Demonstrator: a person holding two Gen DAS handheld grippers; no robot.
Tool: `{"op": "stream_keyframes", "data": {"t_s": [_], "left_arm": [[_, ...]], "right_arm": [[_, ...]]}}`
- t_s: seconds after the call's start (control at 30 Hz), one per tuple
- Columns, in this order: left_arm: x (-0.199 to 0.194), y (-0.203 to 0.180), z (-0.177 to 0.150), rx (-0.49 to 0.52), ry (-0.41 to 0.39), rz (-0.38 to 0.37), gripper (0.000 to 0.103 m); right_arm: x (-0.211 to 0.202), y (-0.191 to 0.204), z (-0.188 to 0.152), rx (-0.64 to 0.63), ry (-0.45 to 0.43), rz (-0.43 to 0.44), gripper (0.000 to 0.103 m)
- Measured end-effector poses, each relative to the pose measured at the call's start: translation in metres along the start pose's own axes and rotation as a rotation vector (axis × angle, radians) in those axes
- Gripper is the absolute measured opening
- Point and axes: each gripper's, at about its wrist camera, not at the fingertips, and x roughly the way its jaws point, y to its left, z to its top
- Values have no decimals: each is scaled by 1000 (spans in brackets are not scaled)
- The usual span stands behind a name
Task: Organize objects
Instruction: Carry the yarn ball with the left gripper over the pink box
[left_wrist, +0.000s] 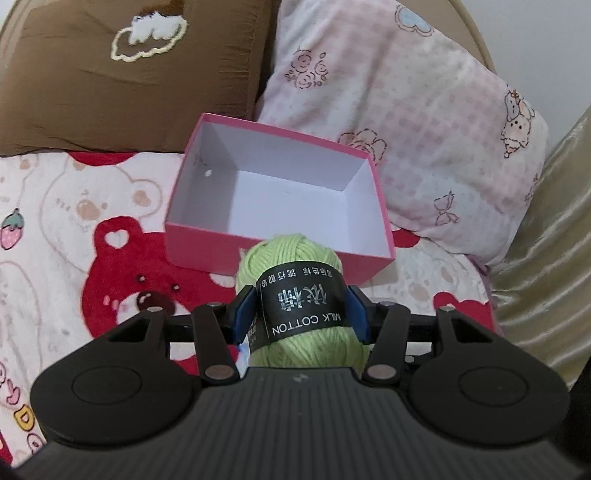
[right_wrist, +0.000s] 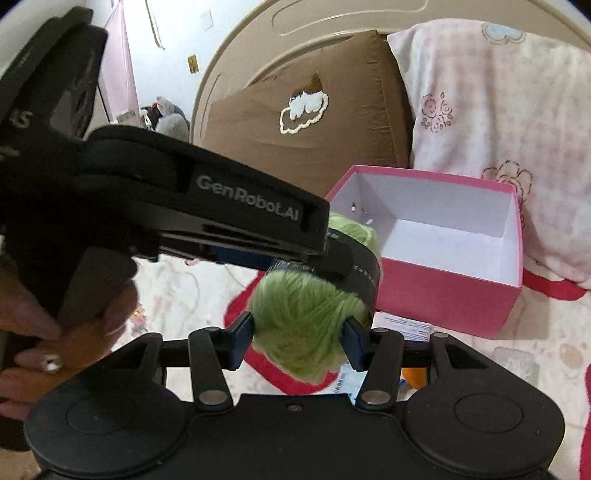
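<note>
yarn skein (left_wrist: 295, 258): soft fuzzy green fibre, glossy black paper band | box (left_wrist: 207, 251): matt pink cardboard, white inside | blanket (left_wrist: 74, 240): plush fleece | gripper (left_wrist: 301, 314): matt black plastic

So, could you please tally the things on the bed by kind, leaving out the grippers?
Pillows: 2, brown pillow and pink pillow
Boxes: 1, pink box, empty
Yarn: 1, green yarn ball, gripped by both grippers
Total: 4

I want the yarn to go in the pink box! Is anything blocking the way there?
Nothing visible does. The green yarn ball is held by both grippers, left gripper and right gripper, just in front of the pink box, which is open on top and empty inside.
</note>
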Motion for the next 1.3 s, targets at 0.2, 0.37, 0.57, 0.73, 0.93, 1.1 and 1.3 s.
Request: {"op": "stream_keyframes", "data": {"t_s": [0.2,0.37,0.57,0.73,0.93,1.1,1.3], "left_arm": [[14,-4,28,11,-4,-56,51],[32,-3,45,3,-12,-99,51],[62,-2,65,8,-37,-141,51],[93,-5,87,28,-51,-166,51],[135,-10,106,45,-43,-179,51],[176,-5,114,17,-17,-207,51],[215,-4,118,10,30,-215,51]], "right_arm": [[5,-7,20,-35,-9,-75,55],[12,-26,40,1,-14,-81,52],[32,-43,55,-8,-26,-123,50],[52,-64,74,-12,-23,-163,50],[76,-95,86,-4,-16,-206,49],[99,-120,92,9,3,-226,49],[124,-143,92,6,57,-269,49]]}}
